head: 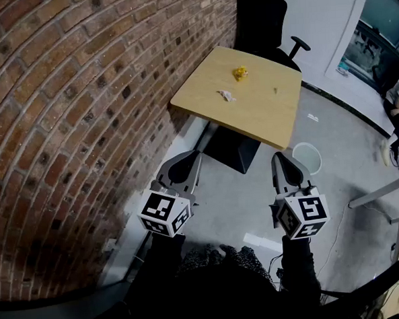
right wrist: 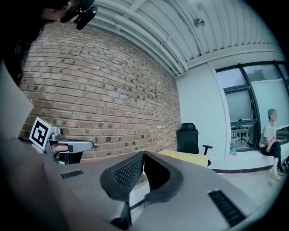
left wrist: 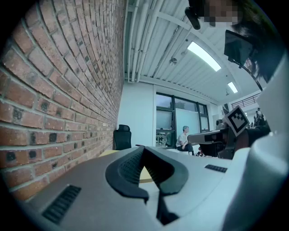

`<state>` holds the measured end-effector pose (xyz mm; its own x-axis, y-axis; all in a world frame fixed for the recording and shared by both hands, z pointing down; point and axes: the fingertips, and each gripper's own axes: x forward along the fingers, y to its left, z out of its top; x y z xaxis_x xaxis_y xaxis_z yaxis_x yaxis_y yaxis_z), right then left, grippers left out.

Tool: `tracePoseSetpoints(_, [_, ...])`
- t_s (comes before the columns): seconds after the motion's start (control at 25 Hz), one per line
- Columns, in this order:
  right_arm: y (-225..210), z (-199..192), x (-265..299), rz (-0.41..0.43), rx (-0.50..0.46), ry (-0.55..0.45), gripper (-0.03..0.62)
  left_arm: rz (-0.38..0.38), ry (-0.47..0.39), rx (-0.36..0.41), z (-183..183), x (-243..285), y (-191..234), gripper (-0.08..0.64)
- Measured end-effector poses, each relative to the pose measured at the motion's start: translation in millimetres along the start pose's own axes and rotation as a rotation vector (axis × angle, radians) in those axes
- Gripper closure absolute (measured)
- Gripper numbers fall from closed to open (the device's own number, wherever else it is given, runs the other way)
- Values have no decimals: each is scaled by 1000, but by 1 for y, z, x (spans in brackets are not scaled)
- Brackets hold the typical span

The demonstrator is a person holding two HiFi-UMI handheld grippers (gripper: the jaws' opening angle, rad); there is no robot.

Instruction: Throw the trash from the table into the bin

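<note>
With the left claw (head: 183, 166) and right claw (head: 286, 170) both pinched together and empty, well short of the surface (head: 264, 111), step closer, spread one claw, and take the yellow wad (head: 240, 73) or white scrap (head: 226, 95) squarely before swinging to the bin (head: 306, 157) on the floor beside it.

Left tongs (head: 186, 160) and right tongs (head: 284, 161): grey shells, black ribbed pads (left wrist: 130, 166), each carrying a white cube (head: 164, 213) of black square markers; sleeves (head: 298, 267) look black, I think.
</note>
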<state>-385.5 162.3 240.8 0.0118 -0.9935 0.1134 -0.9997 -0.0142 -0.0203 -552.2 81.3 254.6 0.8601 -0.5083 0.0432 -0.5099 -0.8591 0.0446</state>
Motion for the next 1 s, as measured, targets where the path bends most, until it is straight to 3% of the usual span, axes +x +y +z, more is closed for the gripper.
tracePoseSetpoints(0.44, [-27,-11,54,70,1,16,580,40,31,-16,-16,47,18,560])
tracePoseSetpoints(1.0, [-95,6,153,194,10,-3,580,105,26,5,3,152,41,560])
